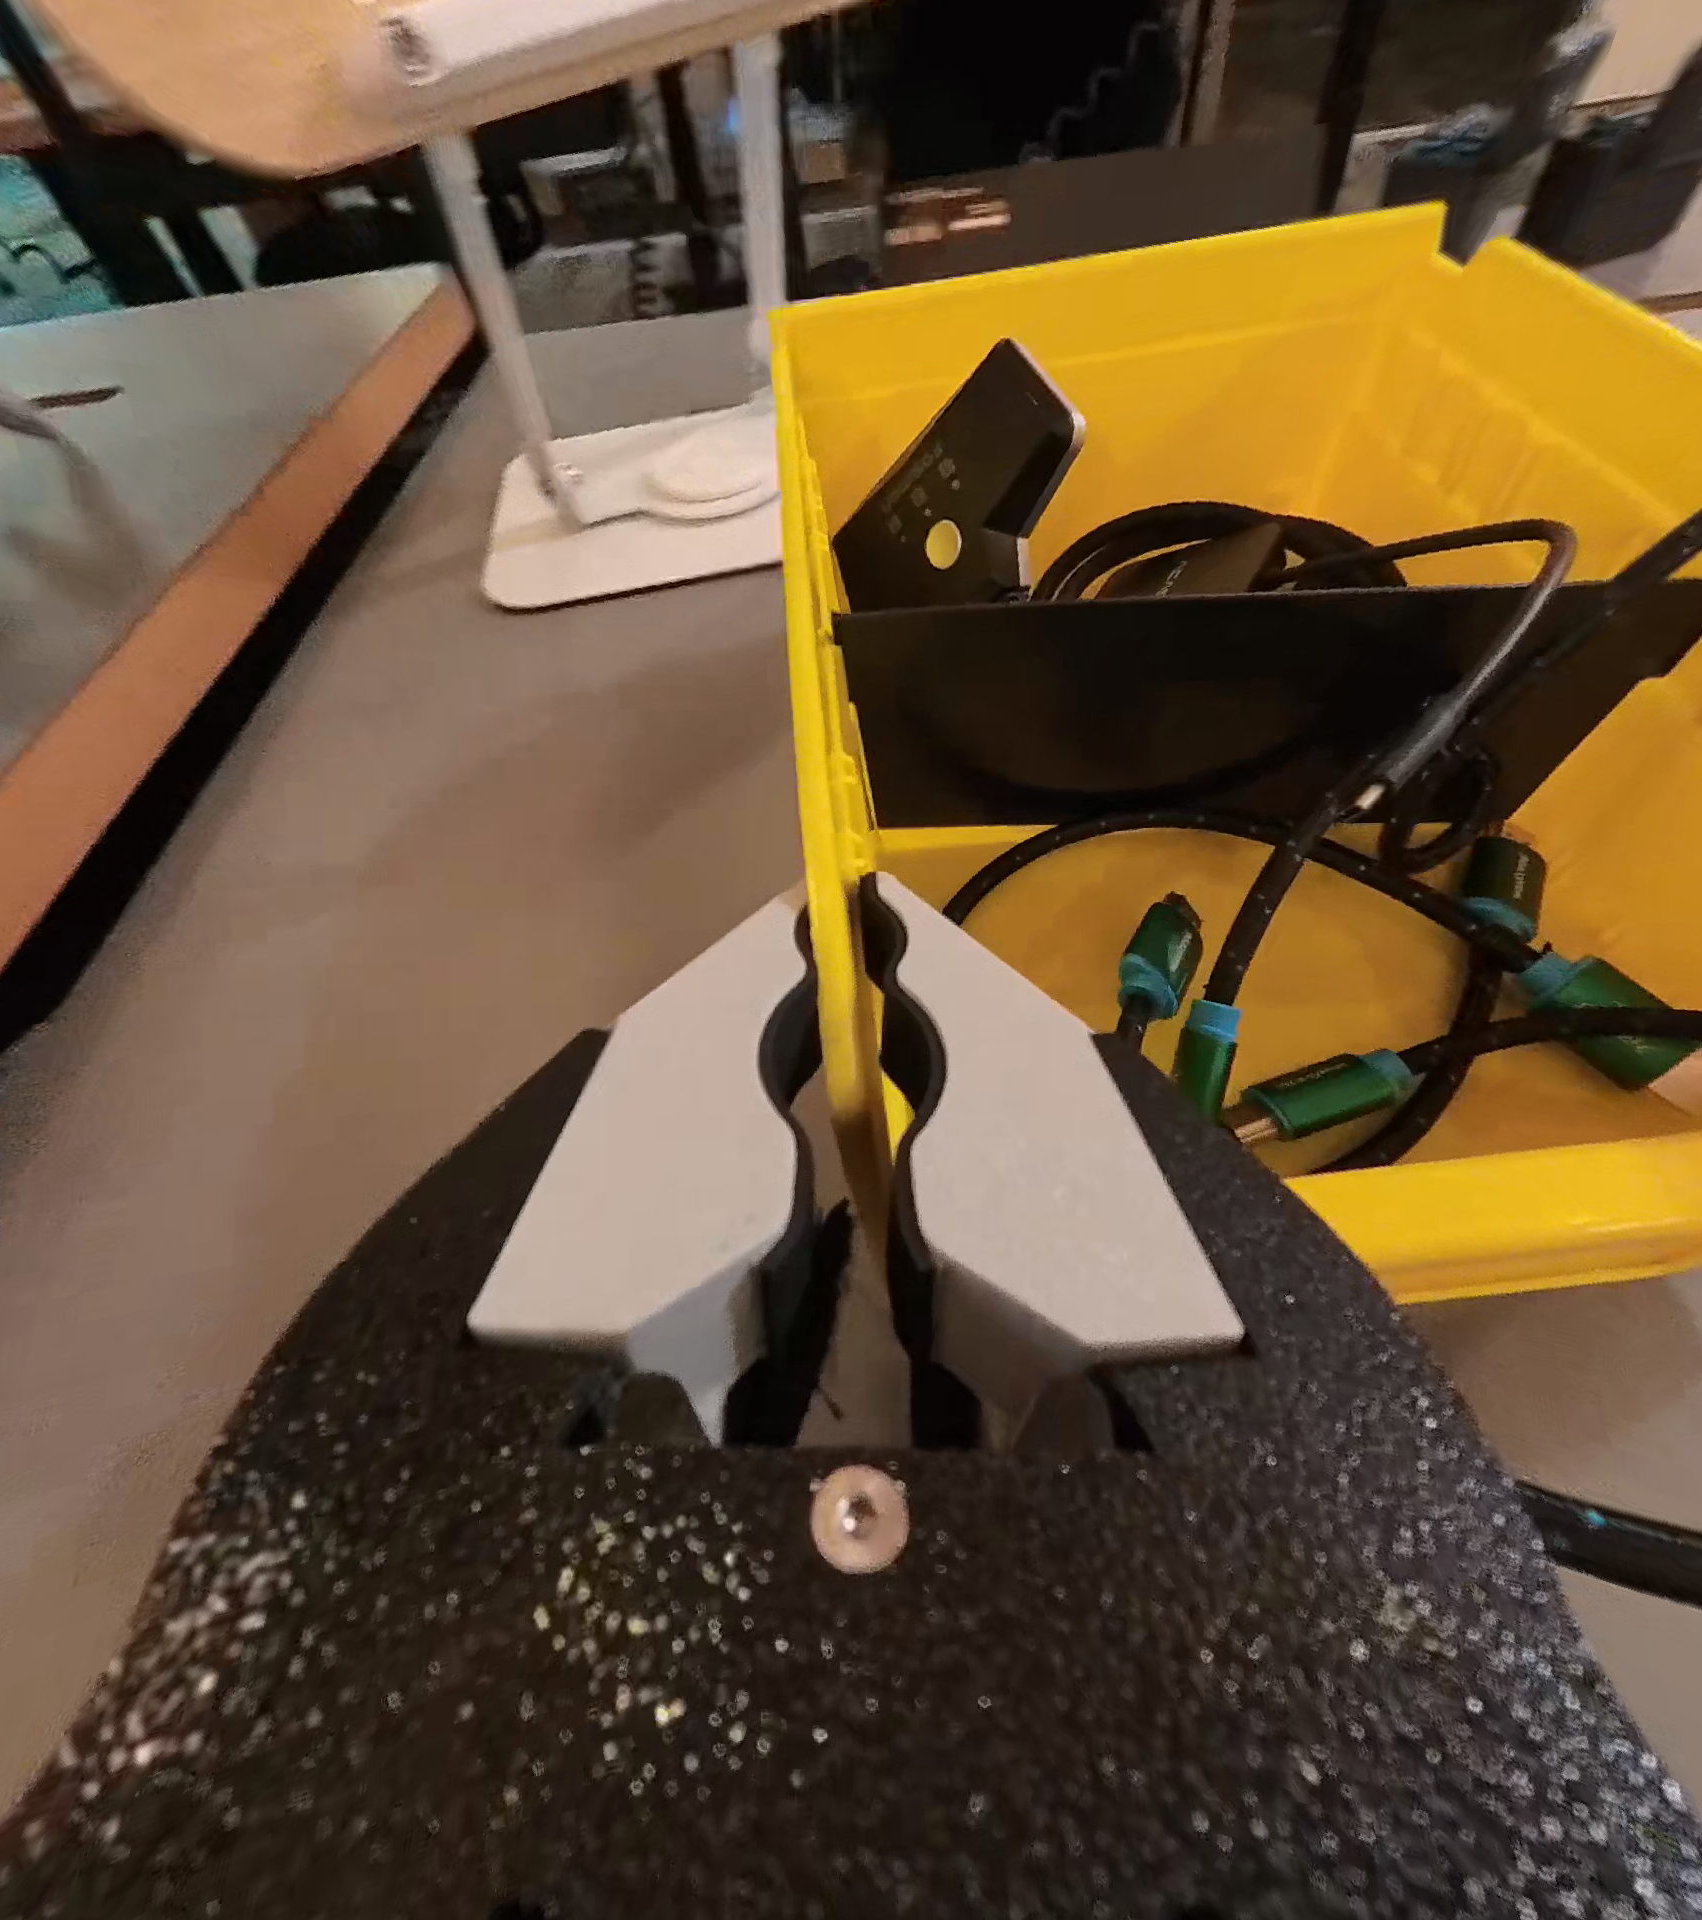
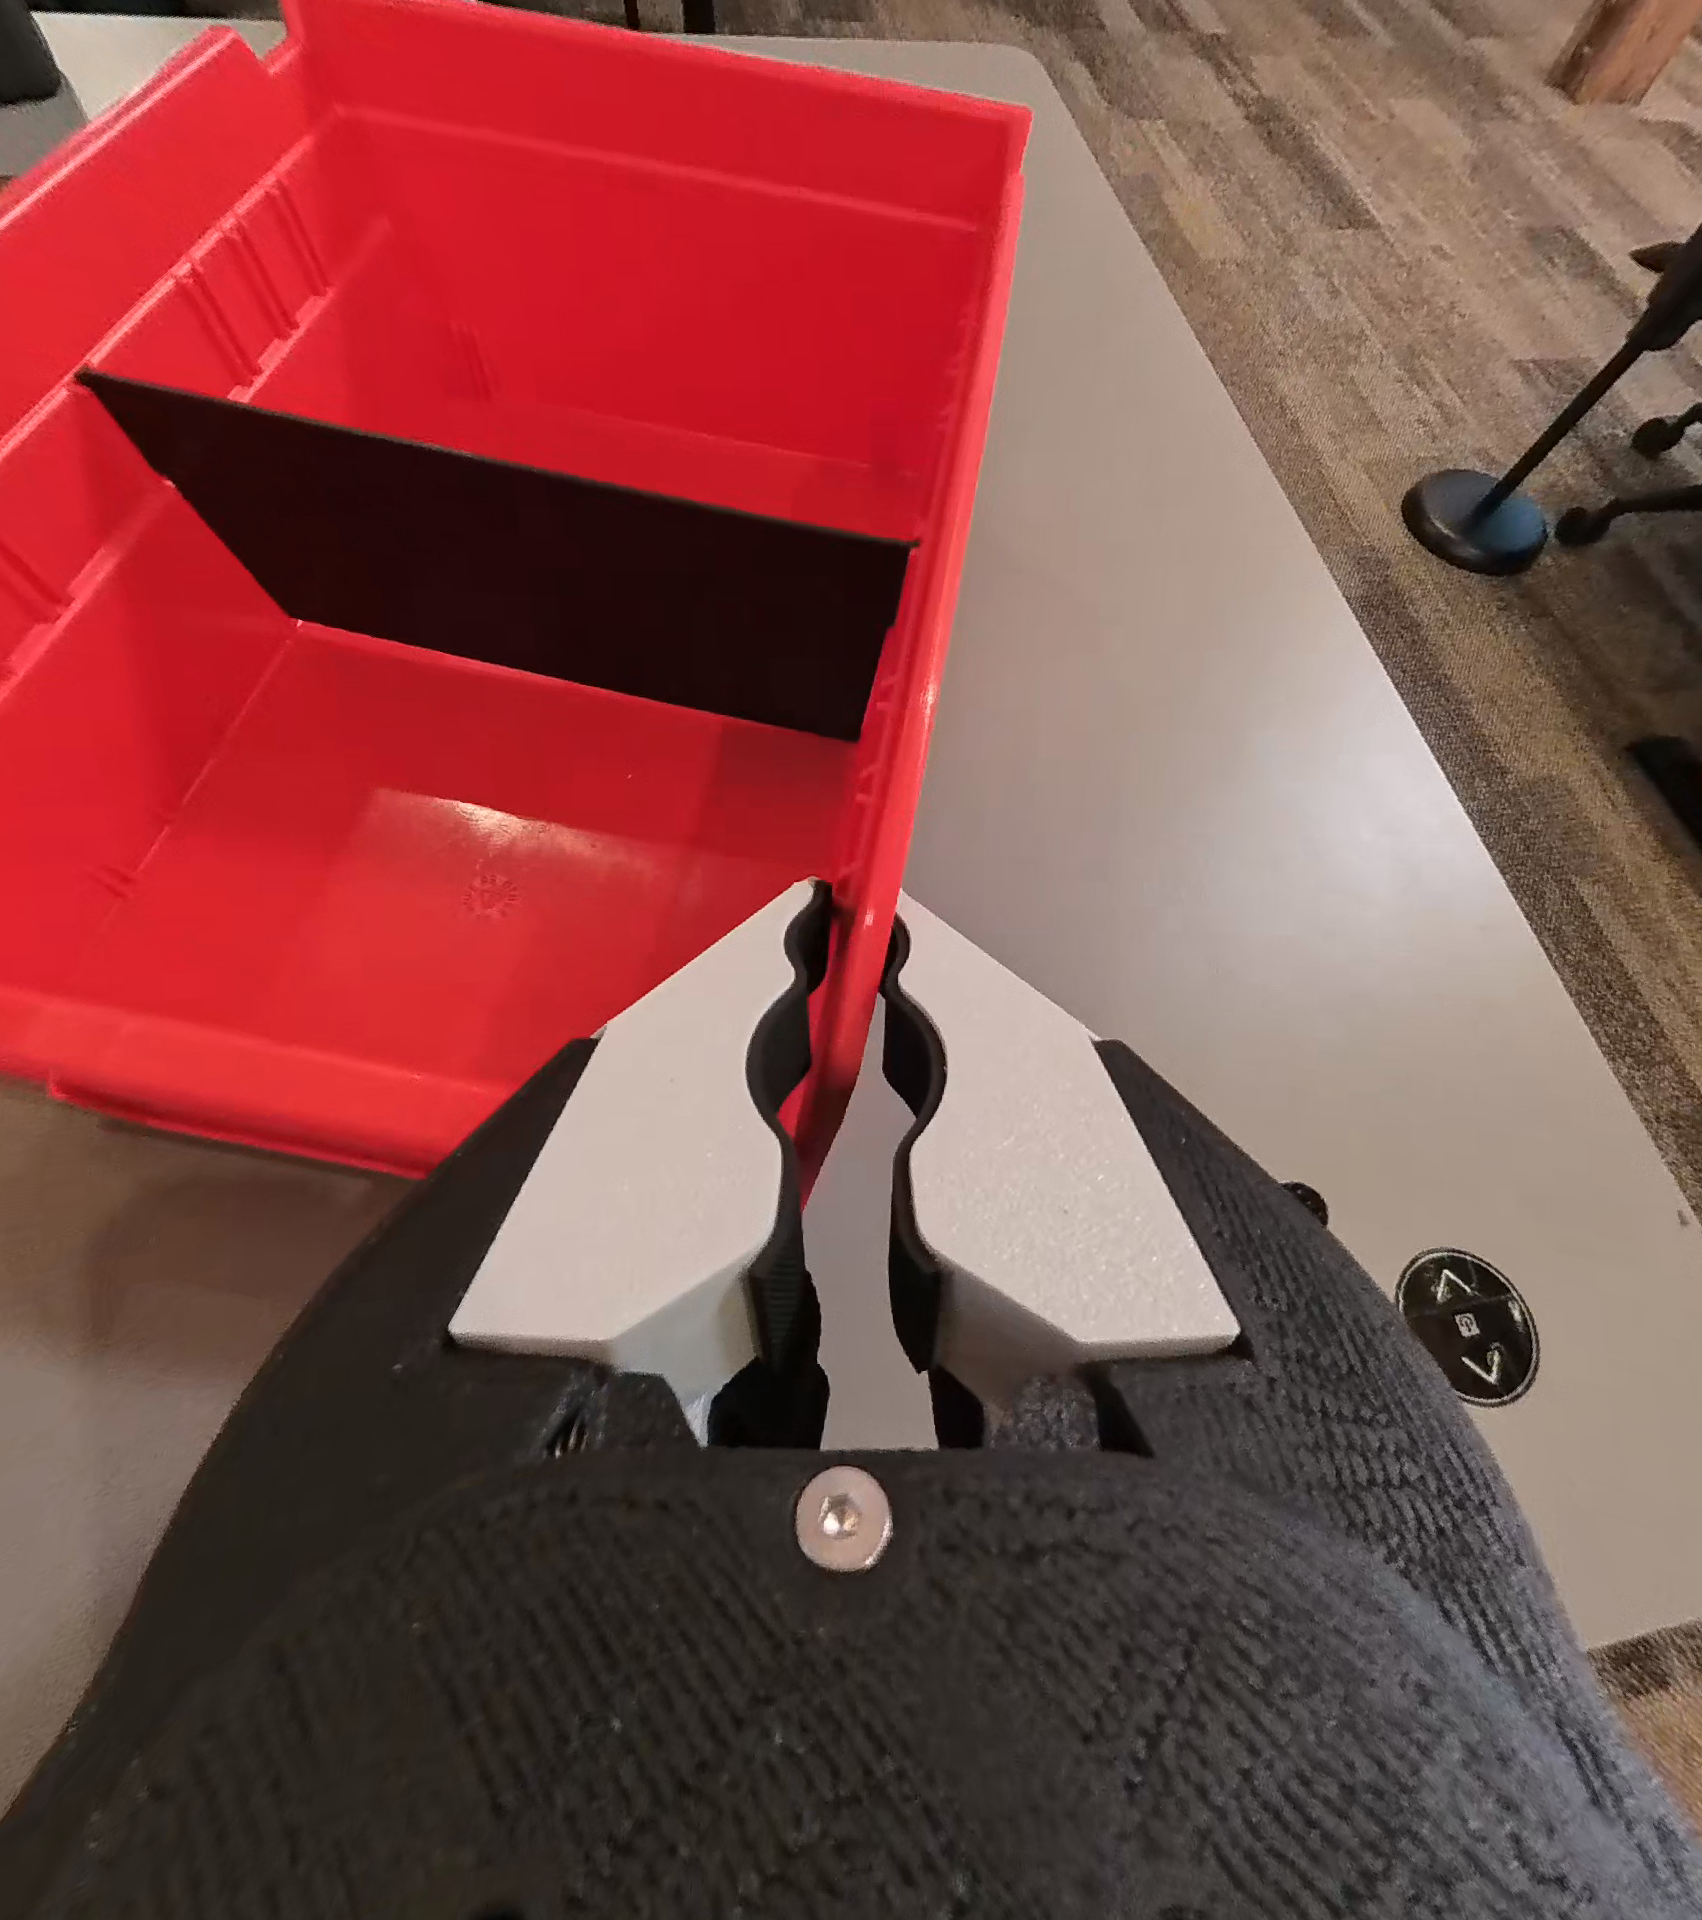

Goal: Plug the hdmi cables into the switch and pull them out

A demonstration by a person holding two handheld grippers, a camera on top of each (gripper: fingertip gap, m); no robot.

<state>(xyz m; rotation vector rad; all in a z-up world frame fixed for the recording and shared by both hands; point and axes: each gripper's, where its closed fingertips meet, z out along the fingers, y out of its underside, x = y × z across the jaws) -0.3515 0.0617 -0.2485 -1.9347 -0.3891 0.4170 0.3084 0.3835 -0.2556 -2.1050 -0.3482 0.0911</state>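
Yellow bin (image 1: 1605, 1226) wall pinched by left tongs (image 1: 849, 914); right tongs (image 2: 855, 914) clamp red bin (image 2: 431, 1101) wall.

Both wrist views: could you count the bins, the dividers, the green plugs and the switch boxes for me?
Bins: 2, a yellow bin and a red bin
Black dividers: 2, one in each bin
Green HDMI plugs: 5, all in the yellow bin
Switch: 1, in the yellow bin
Total: 10
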